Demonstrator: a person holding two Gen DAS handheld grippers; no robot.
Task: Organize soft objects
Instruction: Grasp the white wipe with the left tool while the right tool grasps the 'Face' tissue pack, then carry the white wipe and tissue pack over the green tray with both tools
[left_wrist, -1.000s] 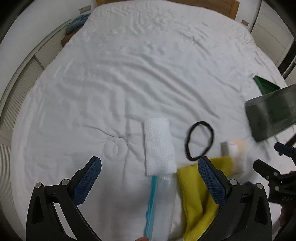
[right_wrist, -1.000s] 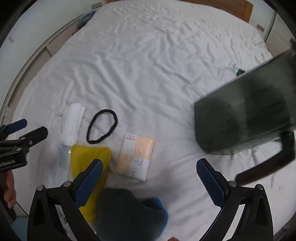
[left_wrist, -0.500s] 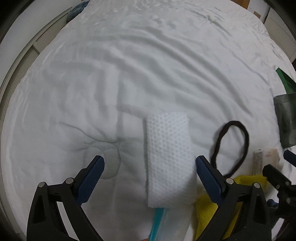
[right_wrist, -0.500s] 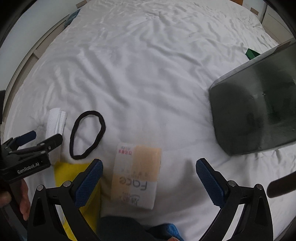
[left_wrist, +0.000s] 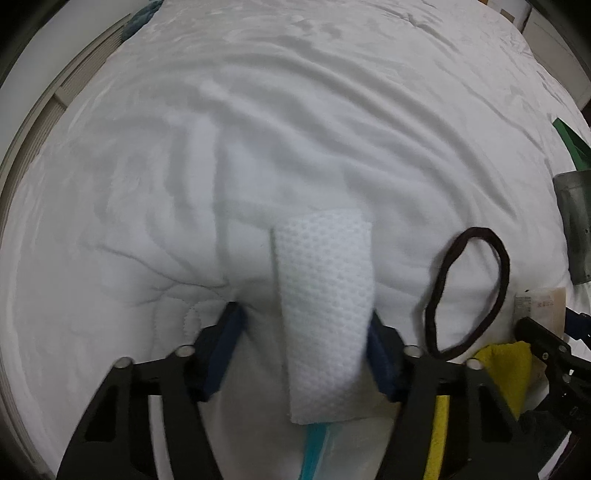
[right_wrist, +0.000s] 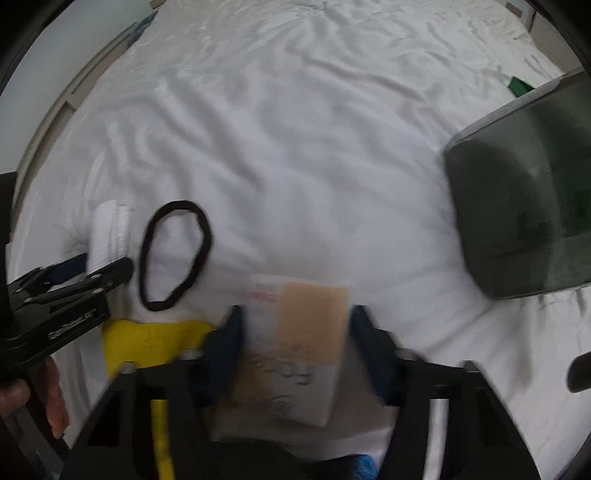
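Note:
A folded white textured cloth (left_wrist: 325, 310) lies on the white bed between the fingers of my left gripper (left_wrist: 303, 343); the jaws are partly closed around it, the right pad touching, a gap on the left. It also shows in the right wrist view (right_wrist: 109, 236). My right gripper (right_wrist: 295, 347) straddles a peach and white "Face" packet (right_wrist: 299, 347), its jaws close on both sides. A black hair band (left_wrist: 467, 293) (right_wrist: 175, 254) lies between the two items. A yellow cloth (left_wrist: 502, 373) (right_wrist: 147, 341) lies near the front.
A dark grey translucent bin (right_wrist: 524, 192) lies on the bed at the right, also at the left wrist view's edge (left_wrist: 576, 229). A green item (right_wrist: 519, 86) lies far right. A blue-edged clear bag (left_wrist: 317, 450) lies under the white cloth. A blue fabric (right_wrist: 364, 463) sits at the front.
Both grippers have moved forward and down and narrowed: the left now brackets the white cloth, the right now brackets the Face packet.

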